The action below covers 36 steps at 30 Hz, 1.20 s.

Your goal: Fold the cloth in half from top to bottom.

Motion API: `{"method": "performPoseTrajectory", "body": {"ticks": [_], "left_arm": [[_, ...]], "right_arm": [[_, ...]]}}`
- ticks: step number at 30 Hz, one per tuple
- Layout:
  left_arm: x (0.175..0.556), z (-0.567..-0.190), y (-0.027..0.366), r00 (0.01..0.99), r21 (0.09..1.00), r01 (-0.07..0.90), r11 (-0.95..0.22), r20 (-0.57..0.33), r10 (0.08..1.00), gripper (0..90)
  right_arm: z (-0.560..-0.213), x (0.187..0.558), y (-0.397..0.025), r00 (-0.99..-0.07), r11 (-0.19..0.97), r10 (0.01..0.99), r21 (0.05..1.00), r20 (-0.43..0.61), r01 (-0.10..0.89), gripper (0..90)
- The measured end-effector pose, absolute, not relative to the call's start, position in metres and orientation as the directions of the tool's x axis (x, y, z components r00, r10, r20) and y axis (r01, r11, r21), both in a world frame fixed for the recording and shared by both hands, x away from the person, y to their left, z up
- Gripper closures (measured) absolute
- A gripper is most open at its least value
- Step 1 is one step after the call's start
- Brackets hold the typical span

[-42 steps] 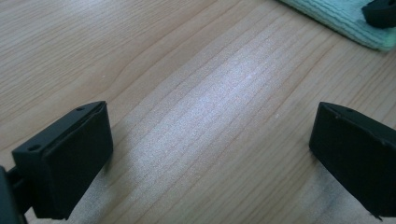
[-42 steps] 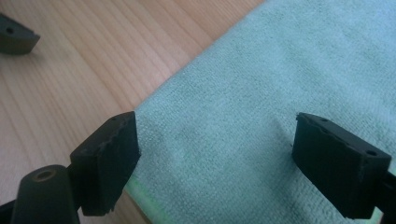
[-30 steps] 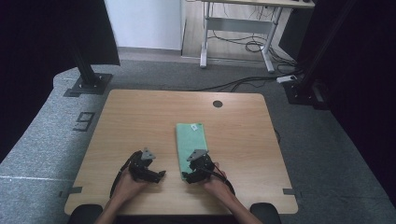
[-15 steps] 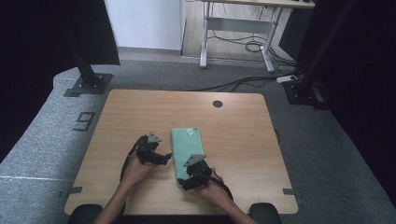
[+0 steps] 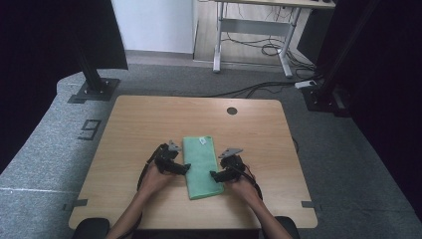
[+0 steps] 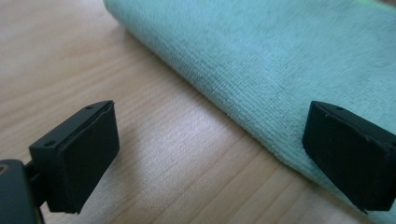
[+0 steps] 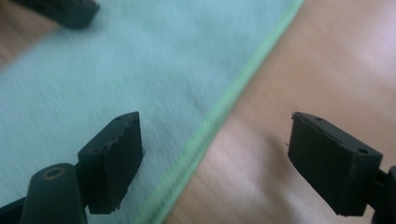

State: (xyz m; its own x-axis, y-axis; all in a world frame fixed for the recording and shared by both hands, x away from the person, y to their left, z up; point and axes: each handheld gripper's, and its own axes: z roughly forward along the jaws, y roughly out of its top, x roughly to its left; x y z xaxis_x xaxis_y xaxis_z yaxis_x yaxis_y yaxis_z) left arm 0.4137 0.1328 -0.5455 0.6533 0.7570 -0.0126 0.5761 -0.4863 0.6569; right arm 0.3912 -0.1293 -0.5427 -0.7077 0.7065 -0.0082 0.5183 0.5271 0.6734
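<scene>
A folded green towel (image 5: pixel 201 167) lies lengthwise on the wooden table (image 5: pixel 139 124), near its front middle. My left gripper (image 5: pixel 185 168) is at the towel's left edge, open, with nothing between its pads. In the left gripper view the towel's folded edge (image 6: pixel 261 70) runs across, and one pad (image 6: pixel 348 161) sits over it while the other is above bare wood. My right gripper (image 5: pixel 213 175) is at the towel's right edge, open. In the right gripper view the towel's hemmed edge (image 7: pixel 210 123) runs between the two pads, and one left gripper jaw shows at top left.
A round cable hole (image 5: pixel 232 110) is in the table near the far edge. A white label (image 5: pixel 202 141) sits at the towel's far end. Black stand bases (image 5: pixel 92 89) rest on the grey floor behind the table, with a desk frame (image 5: pixel 249 30) beyond.
Both grippers have moved in to opposite sides of the towel: the left went right to its left edge, the right shifted to its right edge. The towel now lies slightly turned.
</scene>
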Motion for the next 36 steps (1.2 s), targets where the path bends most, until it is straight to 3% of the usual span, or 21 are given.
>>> {"method": "performPoseTrajectory", "body": {"ticks": [4, 17, 28, 36], "left_arm": [[0.412, -0.546, 0.134, 0.650, 0.657, 0.581, -0.481, -0.020, 0.759, 4.1], [0.390, -0.544, 0.140, 0.689, 0.653, 0.556, -0.514, -0.016, 0.725, 5.1], [0.385, -0.547, 0.142, 0.689, 0.658, 0.556, -0.508, -0.023, 0.725, 4.6], [0.384, -0.549, 0.143, 0.683, 0.668, 0.552, -0.499, -0.017, 0.731, 2.1]], "right_arm": [[-0.546, 0.386, -0.129, -0.723, 0.517, 0.691, 0.689, 0.016, 0.509, 21.0], [-0.545, 0.356, -0.117, -0.772, 0.564, 0.635, 0.674, 0.015, 0.477, 20.1], [-0.542, 0.361, -0.119, -0.779, 0.558, 0.626, 0.673, 0.044, 0.486, 20.3], [-0.527, 0.387, -0.129, -0.749, 0.501, 0.659, 0.704, 0.067, 0.503, 20.2]]}}
